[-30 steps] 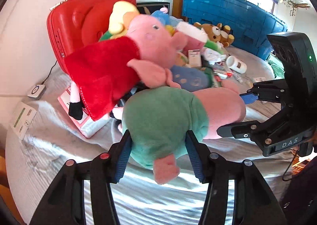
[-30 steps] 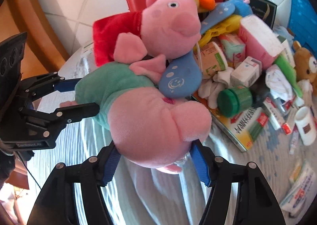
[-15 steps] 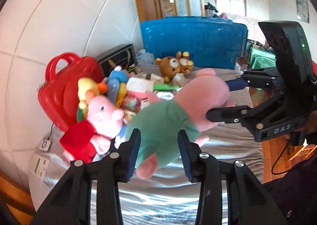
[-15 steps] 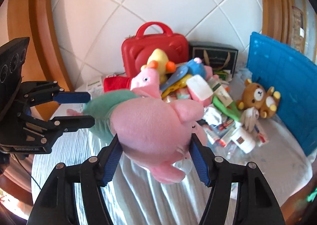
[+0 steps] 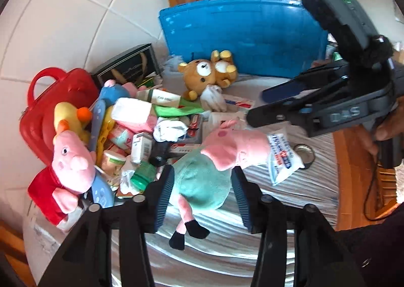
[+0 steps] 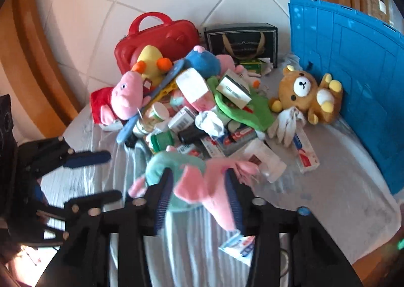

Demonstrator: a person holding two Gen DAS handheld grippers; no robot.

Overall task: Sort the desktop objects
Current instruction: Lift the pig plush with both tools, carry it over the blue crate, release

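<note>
Left gripper [image 6: 112, 175]: jaws have just been opening. From the right wrist camera the fingers stand apart with nothing between them.

Right gripper [image 5: 255, 106]: seen from the left camera, about half spread and empty. A hand [image 5: 386, 133] grips its handle.

Green-bodied pig plush [image 5: 202, 181]: each wrist camera frames it between that gripper's own fingers, but the opposite view shows those fingers clear of it, so neither one has it. It sits over the grey striped cloth [image 6: 328, 186] at the near edge of the pile. Its pink head overlaps a white packet [image 5: 282, 155] and one black-footed leg trails toward the camera. Can't tell whether it rests on the cloth or is in the air; it's blurred in the right view.

Pile behind it: pig in red dress [image 5: 70, 160] on the left, yellow duck [image 6: 151, 62] and red case [image 6: 161, 39] at the wall, black box [image 6: 242, 39] beside the case. Brown bear [image 6: 305, 95] lies against the blue panel [image 6: 353, 72]. Small cartons and tubes fill the middle.
</note>
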